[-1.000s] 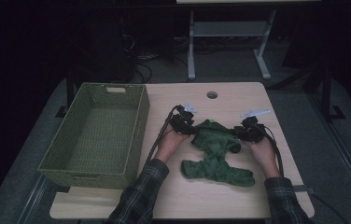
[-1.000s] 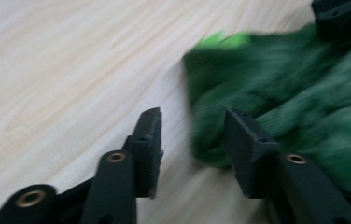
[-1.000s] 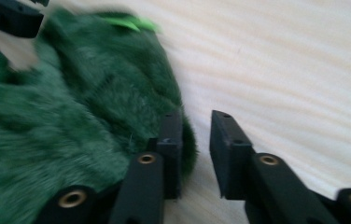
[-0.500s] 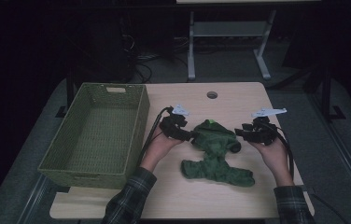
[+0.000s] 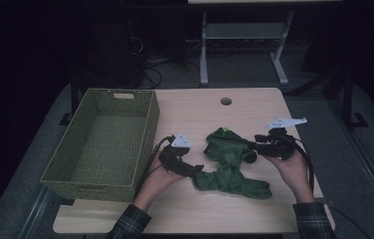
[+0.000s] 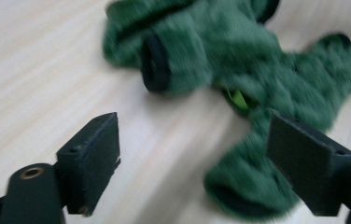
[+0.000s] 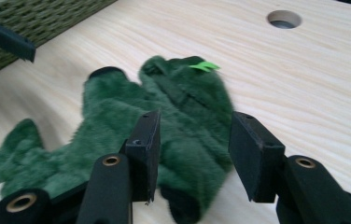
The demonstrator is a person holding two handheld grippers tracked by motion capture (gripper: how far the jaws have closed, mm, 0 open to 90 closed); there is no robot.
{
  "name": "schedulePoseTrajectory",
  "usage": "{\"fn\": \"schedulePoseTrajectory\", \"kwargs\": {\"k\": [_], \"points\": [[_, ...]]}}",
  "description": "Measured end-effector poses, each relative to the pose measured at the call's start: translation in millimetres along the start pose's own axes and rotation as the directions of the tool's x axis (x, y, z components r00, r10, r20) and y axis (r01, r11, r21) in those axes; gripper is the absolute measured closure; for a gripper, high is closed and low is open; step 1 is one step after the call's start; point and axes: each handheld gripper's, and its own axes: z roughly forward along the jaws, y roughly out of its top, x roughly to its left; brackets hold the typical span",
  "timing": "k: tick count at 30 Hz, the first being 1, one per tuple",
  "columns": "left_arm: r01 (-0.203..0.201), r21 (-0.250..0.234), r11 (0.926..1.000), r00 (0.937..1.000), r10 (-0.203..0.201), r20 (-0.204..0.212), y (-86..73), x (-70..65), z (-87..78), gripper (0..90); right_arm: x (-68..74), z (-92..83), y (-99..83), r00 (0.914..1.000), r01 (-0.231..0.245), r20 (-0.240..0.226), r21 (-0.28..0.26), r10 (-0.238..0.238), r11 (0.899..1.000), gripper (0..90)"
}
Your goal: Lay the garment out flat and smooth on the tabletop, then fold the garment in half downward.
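The green garment [image 6: 239,88] is smeared with motion blur in the left gripper view, its far end and right side cut off by the edges.

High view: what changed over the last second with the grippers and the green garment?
Both grippers backed off the green fuzzy garment. The left gripper slid out to the garment's left, its jaws just opening, now wide with nothing between them. The right gripper drew back right; its jaws opened partway and stand over the garment's edge without pinching it. The garment, slightly more spread, and the green basket stayed put.

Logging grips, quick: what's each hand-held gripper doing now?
Left hand-held gripper: just opened, holding nothing.
Right hand-held gripper: open, astride the green garment.
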Motion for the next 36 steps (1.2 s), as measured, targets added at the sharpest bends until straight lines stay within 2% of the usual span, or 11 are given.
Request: {"fn": "schedulePoseTrajectory", "kwargs": {"k": [5, 9, 11, 14, 18, 24, 27, 28, 30, 35, 36], "points": [[-0.009, 0.003, 1.0, 1.0, 0.009, 0.003, -17.7, -11.1, -3.9, 13.9, 12.9, 3.5, -3.3, 0.9995, 0.019, -0.026, 0.001, -0.019, 1.0, 53.6], [-0.046, 0.026, 0.9986, 0.9989, 0.046, -0.003, -40.1, -24.0, -7.1, 13.1, 23.4, 7.6, -5.0, 0.9983, 0.041, -0.041, 0.009, -0.041, 0.999, 53.6], [-0.042, 0.026, 0.9988, 0.9991, 0.042, -0.01, -48.0, -27.1, -9.4, 12.8, 29.6, 8.6, -4.4, 0.9975, 0.05, -0.051, 0.01, -0.049, 0.999, 53.8], [-0.037, 0.014, 0.9992, 0.9993, 0.037, -0.009, -53.1, -29.7, -11.2, 12.8, 39.3, 9.5, -3.4, 0.9953, 0.068, -0.069, -0.002, -0.068, 0.998, 54.7], [-0.066, 0.006, 0.9978, 0.9975, 0.066, -0.026, -63.7, -36.0, -13.7, 12.8, 50.5, 10.9, -3.4, 0.9922, 0.087, -0.089, -0.009, -0.088, 0.996, 55.8], [-0.062, 0.016, 0.9979, 0.9979, 0.063, -0.017, -75.0, -39.9, -15.7, 12.7, 81.5, 20.7, -5.6, 0.9781, 0.135, -0.16, -0.006, -0.134, 0.991, 59.8], [-0.072, 0.022, 0.9971, 0.9972, 0.073, -0.014, -78.9, -39.9, -16.1, 12.6, 94.4, 26.0, -5.6, 0.9697, 0.15, -0.194, -0.007, -0.148, 0.989, 61.7], [-0.072, 0.022, 0.9971, 0.9972, 0.073, -0.014, -78.9, -39.9, -16.1, 12.6, 94.4, 26.0, -5.6, 0.9697, 0.15, -0.194, -0.007, -0.148, 0.989, 61.7], [-0.074, 0.023, 0.997, 0.9972, 0.074, -0.006, -81.6, -40.3, -15.3, 12.5, 109.3, 33.9, -5.2, 0.9577, 0.184, -0.225, 0.0, -0.179, 0.983, 63.0], [-0.09, 0.047, 0.9949, 0.9959, 0.09, -0.004, -84.8, -41.5, -12.4, 12.6, 128.7, 44.1, -6.5, 0.944, 0.213, -0.26, 0.009, -0.204, 0.977, 67.0], [-0.089, 0.032, 0.9955, 0.996, 0.089, -0.002, -86.2, -41.5, -12.2, 12.5, 136.8, 51.1, -8.3, 0.9356, 0.238, -0.273, 0.018, -0.224, 0.971, 69.2]]}}
